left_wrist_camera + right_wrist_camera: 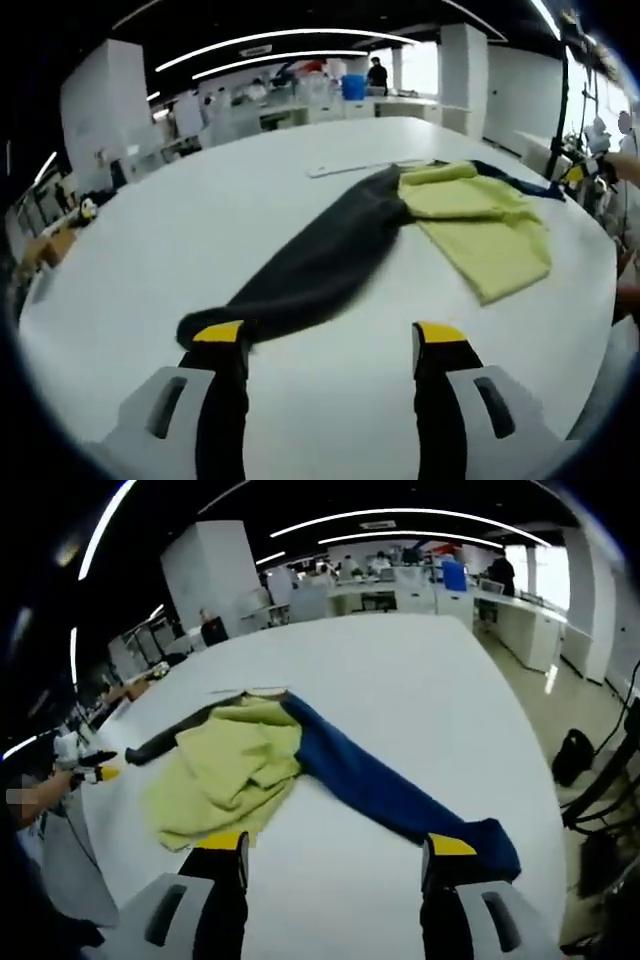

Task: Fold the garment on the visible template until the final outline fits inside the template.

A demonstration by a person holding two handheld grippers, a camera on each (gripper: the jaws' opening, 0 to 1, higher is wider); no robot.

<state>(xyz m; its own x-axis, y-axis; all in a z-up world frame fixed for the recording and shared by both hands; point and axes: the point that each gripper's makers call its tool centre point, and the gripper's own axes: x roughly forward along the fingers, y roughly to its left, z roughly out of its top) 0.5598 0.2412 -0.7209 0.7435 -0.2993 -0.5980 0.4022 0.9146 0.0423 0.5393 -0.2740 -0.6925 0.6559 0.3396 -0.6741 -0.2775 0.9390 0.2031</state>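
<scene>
showing blue sleeve (400, 800), right tool (335, 848) view

Spread across the middle of a table (200, 230), a garment (470, 225), body bunched at the centre, one sleeve (310, 270) stretching toward the left gripper (330, 345), cuff just beside the left fingertip (220, 335). In the right gripper view, the other sleeve (390, 785) running from the bunched body (230, 770) to the right gripper (335, 845), cuff touching the right fingertip (450, 845). Behind the garment, a flat strip (350, 168) on the tabletop. Beyond the table, desks (400, 585) along the far wall.
</scene>
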